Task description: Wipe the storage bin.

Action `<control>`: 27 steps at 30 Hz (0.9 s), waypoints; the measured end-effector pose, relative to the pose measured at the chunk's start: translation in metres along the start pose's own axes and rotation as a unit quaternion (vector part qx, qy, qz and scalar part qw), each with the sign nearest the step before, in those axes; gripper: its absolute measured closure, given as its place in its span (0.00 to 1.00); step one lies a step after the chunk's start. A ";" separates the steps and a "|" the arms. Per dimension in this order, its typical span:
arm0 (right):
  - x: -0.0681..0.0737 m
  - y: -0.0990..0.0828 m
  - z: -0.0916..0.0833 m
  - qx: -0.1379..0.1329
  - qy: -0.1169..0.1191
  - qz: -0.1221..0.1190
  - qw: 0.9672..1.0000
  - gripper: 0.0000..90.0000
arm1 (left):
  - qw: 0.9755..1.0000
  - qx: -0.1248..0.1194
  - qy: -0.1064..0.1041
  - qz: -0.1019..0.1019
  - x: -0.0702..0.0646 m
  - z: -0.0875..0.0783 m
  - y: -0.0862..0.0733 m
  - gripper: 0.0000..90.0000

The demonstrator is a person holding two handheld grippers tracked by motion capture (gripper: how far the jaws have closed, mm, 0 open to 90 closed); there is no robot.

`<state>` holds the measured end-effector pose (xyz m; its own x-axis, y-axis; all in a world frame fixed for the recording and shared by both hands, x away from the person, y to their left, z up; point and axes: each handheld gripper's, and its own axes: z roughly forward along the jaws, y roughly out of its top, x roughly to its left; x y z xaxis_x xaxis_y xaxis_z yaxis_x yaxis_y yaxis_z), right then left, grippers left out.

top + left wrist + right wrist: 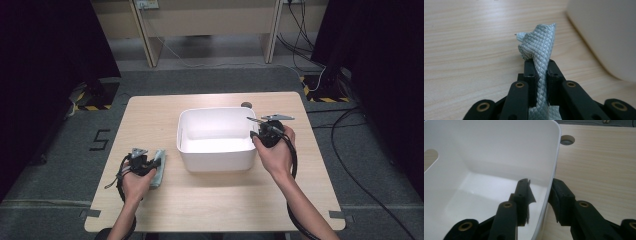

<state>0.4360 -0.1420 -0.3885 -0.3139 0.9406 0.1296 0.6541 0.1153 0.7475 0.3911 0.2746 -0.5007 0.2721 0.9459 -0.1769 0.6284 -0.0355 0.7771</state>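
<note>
The left gripper (pixel 540 67) had pinched the grey cloth (pixel 537 47) on the worktop (pixel 210 200), left of the white tub (pixel 216 160). The right gripper (pixel 540 188) straddled the tub's right wall, apparently not yet clamped. Next: steady the tub, lift the cloth in.

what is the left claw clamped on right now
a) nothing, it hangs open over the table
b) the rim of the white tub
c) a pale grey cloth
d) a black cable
c: in the left gripper view the left claw has its jaws shut on a pale grey cloth with a diamond weave, bunched up above the wooden table; the white tub stands apart at the side.
</note>
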 end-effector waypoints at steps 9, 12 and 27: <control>0.002 -0.002 0.000 0.002 -0.007 -0.003 1.000 0.79 | 0.995 -0.092 -0.034 0.026 -0.030 -0.049 -0.006 0.90; 0.002 -0.003 0.001 0.001 -0.011 -0.007 1.000 0.80 | 0.992 -0.110 -0.045 0.032 -0.039 -0.058 -0.006 0.90; 0.010 -0.004 0.001 0.002 -0.012 -0.017 1.000 0.81 | 0.987 -0.131 -0.075 0.063 -0.080 -0.062 -0.007 0.90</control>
<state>0.4308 -0.1329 -0.3912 -0.3194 0.9435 0.0883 0.6461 0.1487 0.7486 0.3198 0.2189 -0.4539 0.4525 0.8804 -0.1418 0.3789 -0.0459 0.9243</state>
